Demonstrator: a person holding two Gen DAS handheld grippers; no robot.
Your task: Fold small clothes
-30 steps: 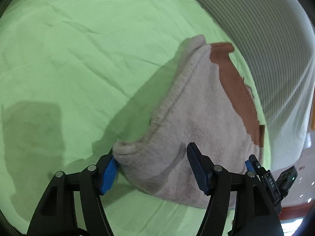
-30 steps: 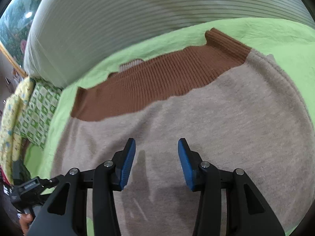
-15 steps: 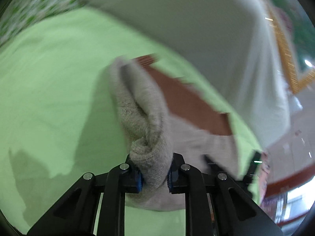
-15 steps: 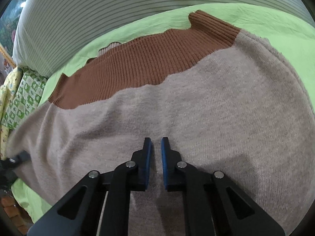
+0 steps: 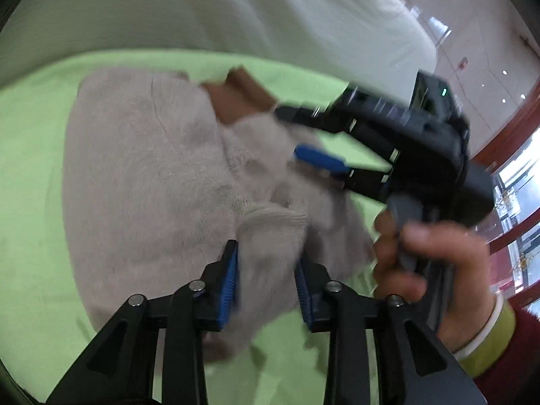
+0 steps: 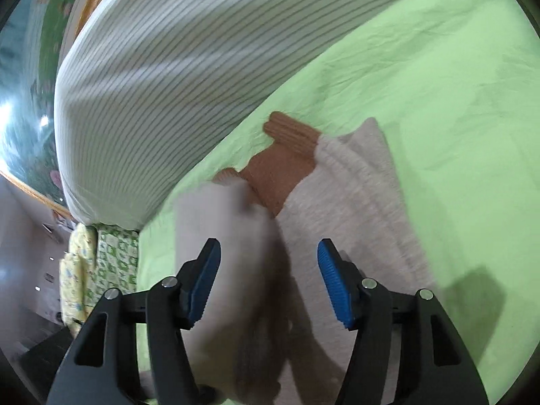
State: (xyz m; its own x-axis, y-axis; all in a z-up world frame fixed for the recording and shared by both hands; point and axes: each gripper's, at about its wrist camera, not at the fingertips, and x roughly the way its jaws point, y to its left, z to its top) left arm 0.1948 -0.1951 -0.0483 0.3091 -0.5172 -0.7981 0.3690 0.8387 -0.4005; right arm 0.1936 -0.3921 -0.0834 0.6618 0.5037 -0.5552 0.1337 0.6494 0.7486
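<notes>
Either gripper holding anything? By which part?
Left fingers, just opening, bracket the beige sleeve cuff of the sweater; grip unclear. Right gripper, also just opened, holds nothing.

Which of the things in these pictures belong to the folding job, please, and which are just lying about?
Part of the job:
- sweater, beige with a brown band
- left gripper, sleeve end between its pads
- right gripper, jaws apart
- green sheet it lies on

Just lying about:
- striped duvet
- patterned pillow
</notes>
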